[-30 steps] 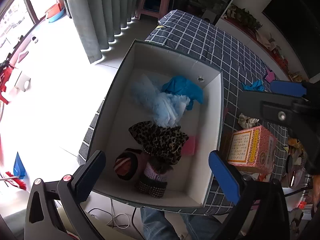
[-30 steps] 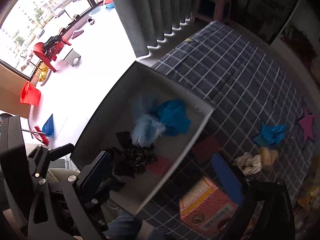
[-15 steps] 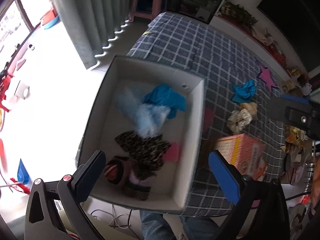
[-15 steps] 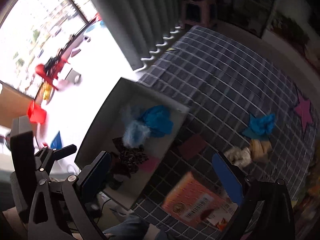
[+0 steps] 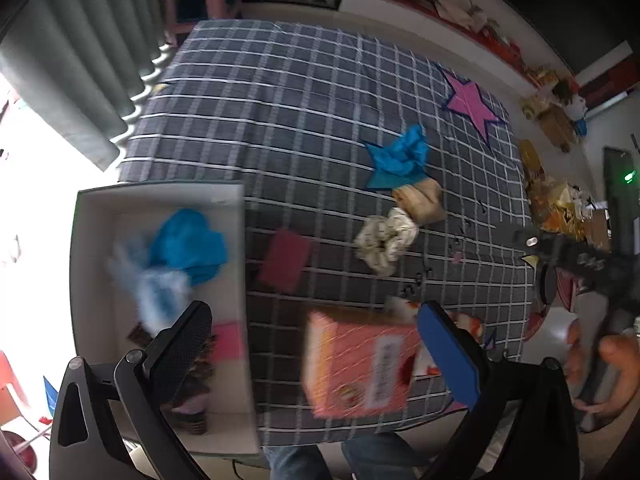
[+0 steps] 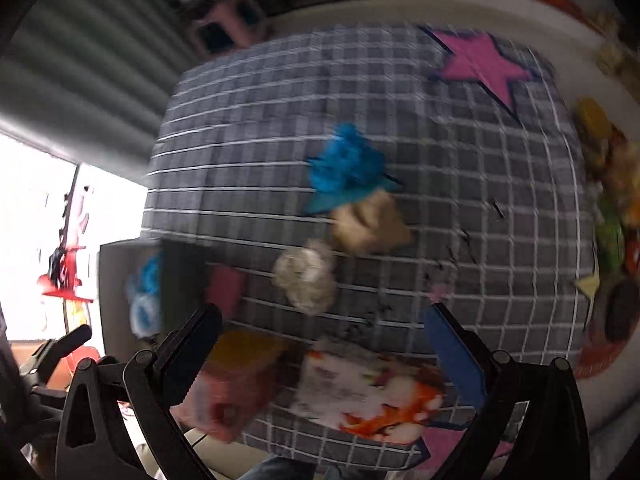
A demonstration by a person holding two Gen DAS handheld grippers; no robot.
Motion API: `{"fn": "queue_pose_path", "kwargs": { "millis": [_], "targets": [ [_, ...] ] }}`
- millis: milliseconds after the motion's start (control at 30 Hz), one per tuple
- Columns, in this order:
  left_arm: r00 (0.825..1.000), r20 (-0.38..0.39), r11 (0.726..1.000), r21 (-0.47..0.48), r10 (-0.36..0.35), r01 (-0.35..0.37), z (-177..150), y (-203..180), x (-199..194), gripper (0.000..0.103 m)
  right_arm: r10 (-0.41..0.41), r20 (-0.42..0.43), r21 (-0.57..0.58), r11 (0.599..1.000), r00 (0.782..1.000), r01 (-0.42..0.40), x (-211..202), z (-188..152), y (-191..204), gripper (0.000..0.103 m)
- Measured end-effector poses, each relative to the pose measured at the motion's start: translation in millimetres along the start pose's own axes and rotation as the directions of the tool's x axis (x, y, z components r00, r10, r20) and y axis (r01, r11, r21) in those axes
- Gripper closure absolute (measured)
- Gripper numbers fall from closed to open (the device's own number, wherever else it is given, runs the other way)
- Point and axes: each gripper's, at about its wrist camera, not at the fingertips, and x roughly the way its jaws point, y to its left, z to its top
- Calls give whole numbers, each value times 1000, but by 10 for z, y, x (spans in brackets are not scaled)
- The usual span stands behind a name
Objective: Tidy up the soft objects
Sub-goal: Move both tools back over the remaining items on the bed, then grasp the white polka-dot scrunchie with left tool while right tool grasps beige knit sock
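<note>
Both grippers, left (image 5: 316,344) and right (image 6: 324,340), gape wide and empty; next pickup looks due: the scrunchie (image 6: 306,278) just ahead of the right jaws needs a descent.

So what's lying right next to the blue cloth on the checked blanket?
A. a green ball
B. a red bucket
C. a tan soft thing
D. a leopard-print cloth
C: the tan soft thing touches the lower edge of the blue cloth on the blanket, just above the cream scrunchie.
</note>
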Motion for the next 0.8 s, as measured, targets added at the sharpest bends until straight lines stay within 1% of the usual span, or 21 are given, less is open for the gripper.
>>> {"fn": "queue_pose_path", "kwargs": {
  "millis": [100, 200, 367, 533, 633, 667, 700, 733, 767, 800],
  "targets": [
    [999, -37, 1000, 5, 3, -2, 97, -218, 143, 0, -11, -30, 43, 999, 1000, 12, 194, 72, -240, 1],
    [998, -69, 1000, 3, 16, -16, 150, -377, 267, 0, -9, -56, 53, 998, 998, 12, 459, 164, -343, 1],
    [990, -108, 996, 11, 91, -90, 232, -545, 453, 0, 2, -94, 21, 1000, 996, 0, 925, 403, -309, 1],
    [979, -148, 990, 21, 142, -140, 295, -663, 654, 0, -7, -123, -35, 999, 992, 3, 1384, 624, -208, 1],
    [975, -176, 990, -10, 136, -140, 330, -709, 786, 0, -17, -152, -78, 997, 988, 5, 1572, 654, -168, 2],
    [974, -187, 990, -22, 130, -136, 341, -730, 830, 0, -32, -150, -97, 995, 988, 18, 1594, 647, -164, 4],
    [973, -193, 990, -29, 130, -138, 357, -763, 872, 0, -43, -149, -112, 993, 988, 27, 1599, 636, -169, 22],
    [971, -196, 989, -32, 133, -142, 376, -804, 912, 0, -59, -148, -128, 991, 987, 40, 1596, 622, -182, 38],
    [970, -202, 989, -35, 137, -147, 398, -848, 959, 0, -54, -141, -140, 990, 989, 34, 1563, 601, -210, 40],
    [968, -206, 988, -38, 141, -152, 420, -886, 998, 0, -35, -152, -140, 990, 988, 14, 1550, 588, -250, 48]
  ]
}}
